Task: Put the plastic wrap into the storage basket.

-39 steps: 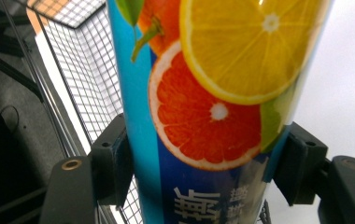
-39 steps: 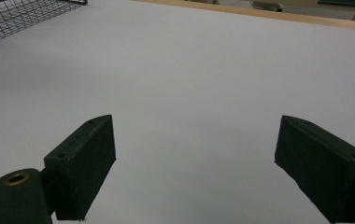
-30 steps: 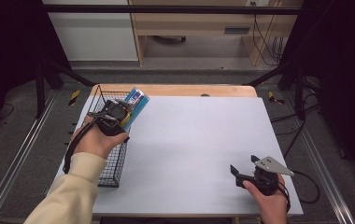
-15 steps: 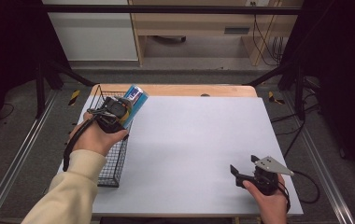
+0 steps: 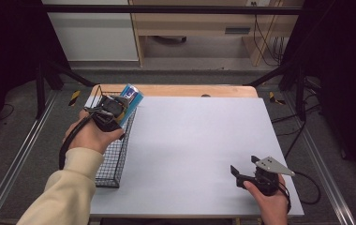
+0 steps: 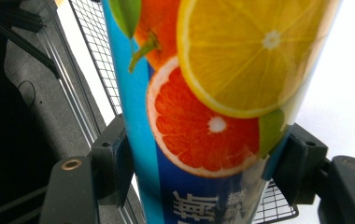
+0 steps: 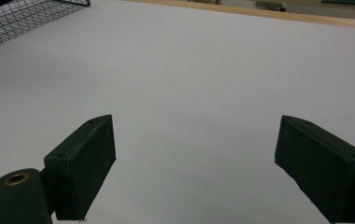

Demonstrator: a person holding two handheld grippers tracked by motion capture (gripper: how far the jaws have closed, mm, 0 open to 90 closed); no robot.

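Observation:
A blue drink can (image 5: 130, 101) printed with orange and lemon slices (image 6: 213, 93) is clamped in my left gripper (image 5: 117, 110), both pads pressing its sides. In the high view it hangs tilted over the far end of a black wire basket (image 5: 113, 161) at the table's left edge. My right gripper (image 5: 244, 169) rests near the front right corner of the white tabletop (image 5: 199, 136). Its jaws stand wide apart in the right gripper view (image 7: 194, 163) with nothing but bare table between them.
The wire basket (image 7: 12, 18) runs along the left side of the table. A wooden strip (image 5: 176, 90) borders the far edge. Dark floor, metal rails and black frame legs surround the table. A cable trails from the right gripper off the table's right edge.
The left hand with the can has shifted slightly toward the far end of the basket. The right gripper has stayed where it was.

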